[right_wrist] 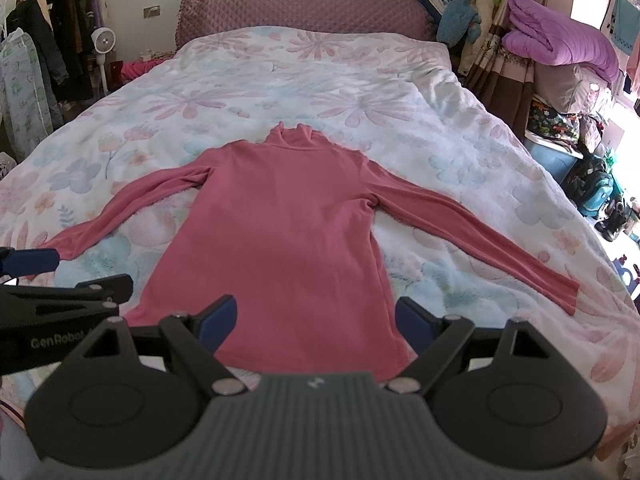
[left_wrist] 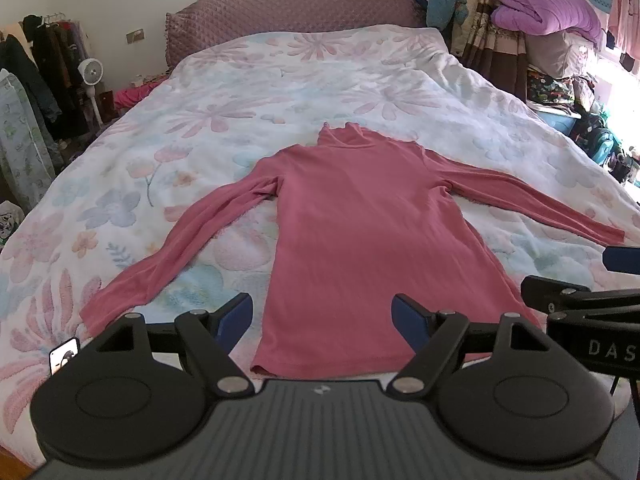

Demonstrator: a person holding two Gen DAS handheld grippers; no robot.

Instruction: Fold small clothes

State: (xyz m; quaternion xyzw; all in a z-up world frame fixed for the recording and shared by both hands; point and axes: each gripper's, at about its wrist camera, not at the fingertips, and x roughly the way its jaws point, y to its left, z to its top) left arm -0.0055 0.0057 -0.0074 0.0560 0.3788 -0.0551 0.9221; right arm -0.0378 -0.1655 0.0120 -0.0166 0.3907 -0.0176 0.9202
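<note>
Pink turtleneck (left_wrist: 360,216) lies flat mid-frame on the flowery bed (left_wrist: 280,80), sleeves spread out. Left tongs (left_wrist: 322,322) and right tongs (right_wrist: 316,322) both gape wide near its hem, holding nothing.

Both grippers matching: left gripper (left_wrist: 322,322) and right gripper (right_wrist: 316,322) showing black linkage arms, silver pivot screws, blue pads (left_wrist: 236,316), round black discs, ribbed grey housing. Side lettering reading "DAS" and "GenRobot".
</note>
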